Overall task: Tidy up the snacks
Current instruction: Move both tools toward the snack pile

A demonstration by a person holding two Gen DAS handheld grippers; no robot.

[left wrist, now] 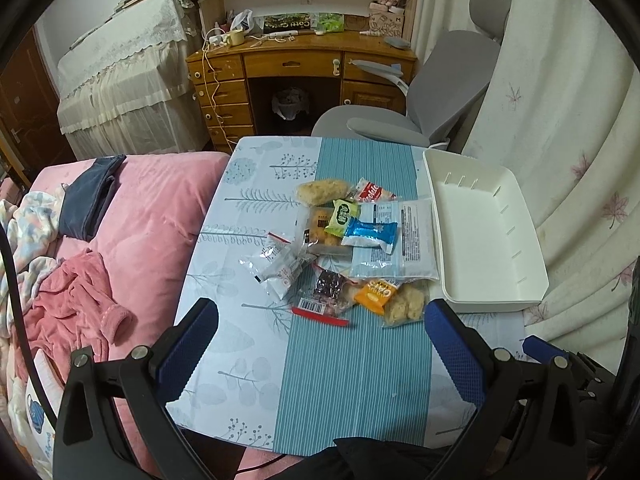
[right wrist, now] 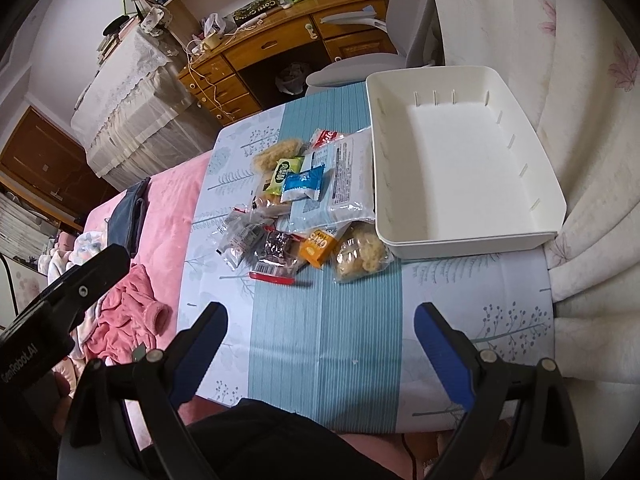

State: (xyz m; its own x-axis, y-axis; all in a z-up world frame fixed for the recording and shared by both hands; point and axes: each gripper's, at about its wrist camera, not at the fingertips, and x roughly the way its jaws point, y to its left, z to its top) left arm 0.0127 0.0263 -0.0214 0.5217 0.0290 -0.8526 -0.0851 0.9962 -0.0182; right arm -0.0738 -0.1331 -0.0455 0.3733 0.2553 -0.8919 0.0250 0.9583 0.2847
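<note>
A heap of wrapped snacks [left wrist: 344, 240] [right wrist: 304, 204] lies on the small table with a blue and teal cloth [left wrist: 352, 380] [right wrist: 320, 320]. Among them are a blue packet [left wrist: 372, 234], an orange packet [left wrist: 376, 290] [right wrist: 318, 246], a large white pouch [left wrist: 400, 236] and a clear bag of pale biscuits [right wrist: 360, 258]. An empty white bin [left wrist: 492, 300] [right wrist: 472, 240] stands right of the heap. My left gripper [left wrist: 322, 316] is open near the table's front edge, short of the snacks. My right gripper [right wrist: 320, 318] is open too, holding nothing.
A pink bed [left wrist: 152, 216] with clothes borders the table's left side. A grey chair [left wrist: 432, 96] and wooden desk [left wrist: 296, 64] stand beyond the far edge. A curtain [left wrist: 572, 140] hangs close on the right, touching the bin.
</note>
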